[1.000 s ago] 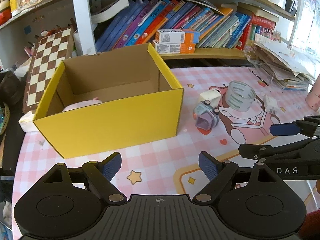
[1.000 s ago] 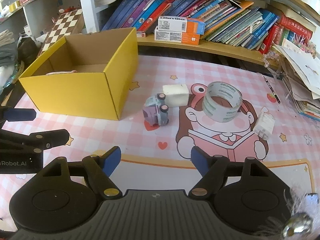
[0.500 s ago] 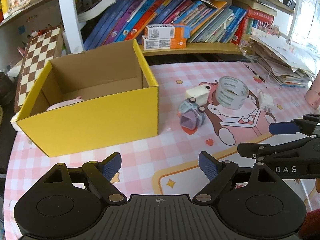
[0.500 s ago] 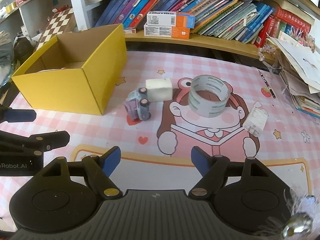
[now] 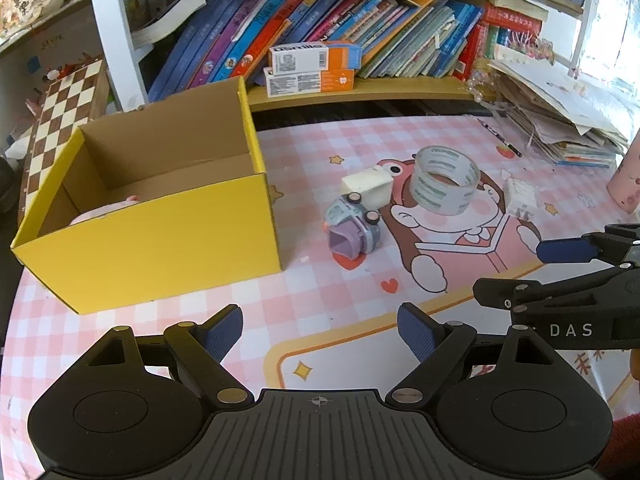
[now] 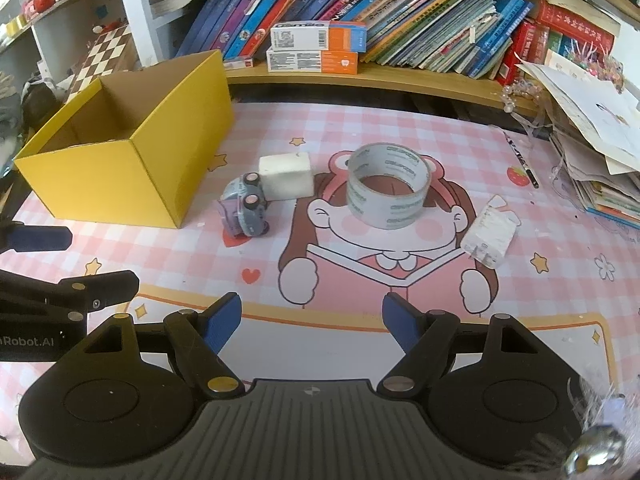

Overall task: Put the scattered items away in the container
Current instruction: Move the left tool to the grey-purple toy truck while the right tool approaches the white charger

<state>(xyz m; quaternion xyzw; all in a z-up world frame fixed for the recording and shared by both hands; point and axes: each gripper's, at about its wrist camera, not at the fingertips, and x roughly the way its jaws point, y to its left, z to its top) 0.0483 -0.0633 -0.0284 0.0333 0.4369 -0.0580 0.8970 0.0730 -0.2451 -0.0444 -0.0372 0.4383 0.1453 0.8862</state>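
Left gripper (image 5: 320,330), right gripper (image 6: 311,322): blk bodies, blue-padded fingers (image 5: 224,332), brass screws.

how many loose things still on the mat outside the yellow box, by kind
toy car: 1
white block: 1
tape roll: 1
white packet: 1
total: 4

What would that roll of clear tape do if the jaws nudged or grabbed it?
The tape roll rests flat on its rim, so a nudge should slide it, not roll it. It looks stiff and light; its hollow middle suggests gripping one wall.
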